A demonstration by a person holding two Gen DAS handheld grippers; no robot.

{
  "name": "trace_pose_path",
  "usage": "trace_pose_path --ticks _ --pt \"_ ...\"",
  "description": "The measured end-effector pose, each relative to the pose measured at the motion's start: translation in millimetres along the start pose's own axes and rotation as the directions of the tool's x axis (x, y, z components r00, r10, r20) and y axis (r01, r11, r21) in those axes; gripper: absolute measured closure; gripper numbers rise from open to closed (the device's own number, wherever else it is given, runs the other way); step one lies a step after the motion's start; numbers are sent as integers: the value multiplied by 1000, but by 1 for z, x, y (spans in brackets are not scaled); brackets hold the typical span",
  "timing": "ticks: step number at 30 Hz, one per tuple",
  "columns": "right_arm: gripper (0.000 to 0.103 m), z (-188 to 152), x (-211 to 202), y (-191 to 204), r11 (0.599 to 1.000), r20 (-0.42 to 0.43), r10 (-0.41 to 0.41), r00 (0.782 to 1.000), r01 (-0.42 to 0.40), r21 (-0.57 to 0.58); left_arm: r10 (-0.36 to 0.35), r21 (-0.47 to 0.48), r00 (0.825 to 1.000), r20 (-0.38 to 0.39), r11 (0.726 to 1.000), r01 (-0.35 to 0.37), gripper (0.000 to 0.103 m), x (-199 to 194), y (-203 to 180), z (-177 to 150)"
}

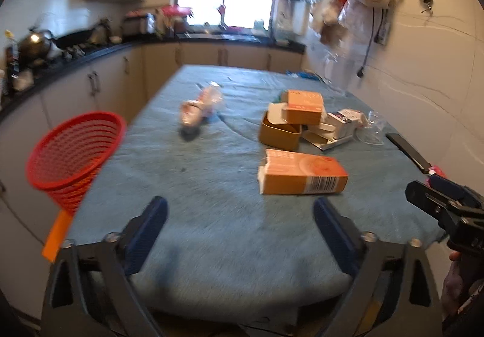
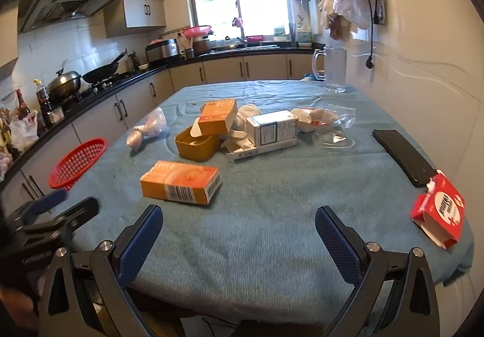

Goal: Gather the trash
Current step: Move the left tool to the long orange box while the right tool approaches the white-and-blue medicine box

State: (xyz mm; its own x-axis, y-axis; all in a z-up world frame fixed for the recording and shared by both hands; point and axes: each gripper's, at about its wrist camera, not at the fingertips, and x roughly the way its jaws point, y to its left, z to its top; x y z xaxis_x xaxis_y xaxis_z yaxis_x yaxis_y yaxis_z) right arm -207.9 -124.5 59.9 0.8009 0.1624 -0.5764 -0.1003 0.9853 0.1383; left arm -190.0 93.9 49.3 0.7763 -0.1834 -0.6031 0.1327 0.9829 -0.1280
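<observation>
An orange carton (image 1: 302, 175) (image 2: 180, 182) lies on its side on the blue tablecloth, just beyond my left gripper (image 1: 240, 210), which stands open with nothing between its fingers. Further back is a heap: a second orange box (image 1: 304, 106) (image 2: 217, 115) on a tan tub (image 1: 279, 133) (image 2: 196, 144), a white box (image 2: 272, 127) and torn card. A crumpled plastic bag (image 1: 201, 107) (image 2: 148, 128) lies left of the heap. A red basket (image 1: 71, 155) (image 2: 78, 162) sits at the table's left edge. My right gripper (image 2: 239, 219) is open over bare cloth.
A torn red box (image 2: 438, 213) and a black phone (image 2: 403, 155) lie near the right edge. Clear plastic packaging (image 2: 334, 137) and a glass jug (image 2: 332, 69) stand further back. Kitchen counters run along the left and far walls; bags hang on the right wall.
</observation>
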Motion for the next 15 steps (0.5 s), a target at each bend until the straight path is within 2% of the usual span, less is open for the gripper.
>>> trace_pose_path --ticks 2,5,9,11,13,15 --pt "3 6 2 -7 1000 -3 9 1000 -9 12 -80 -6 995 -50 997 80 28 15 2 12" --pt "3 13 6 -17 1000 -5 7 1000 -6 29 -173 55 980 -94 982 179 29 32 -2 27" --pt "3 21 13 -34 997 -25 16 1000 -14 78 -246 183 960 -135 946 269 29 53 -15 49" --pt "3 23 17 -41 995 -31 17 999 -14 99 -308 204 933 -186 917 343 29 69 -19 63" --pt "3 24 21 -45 994 -43 22 999 -17 108 -341 212 914 -220 898 386 29 84 -23 73" --pt "3 24 25 -48 994 -57 20 998 -14 111 -377 226 887 -268 870 439 29 101 -30 79"
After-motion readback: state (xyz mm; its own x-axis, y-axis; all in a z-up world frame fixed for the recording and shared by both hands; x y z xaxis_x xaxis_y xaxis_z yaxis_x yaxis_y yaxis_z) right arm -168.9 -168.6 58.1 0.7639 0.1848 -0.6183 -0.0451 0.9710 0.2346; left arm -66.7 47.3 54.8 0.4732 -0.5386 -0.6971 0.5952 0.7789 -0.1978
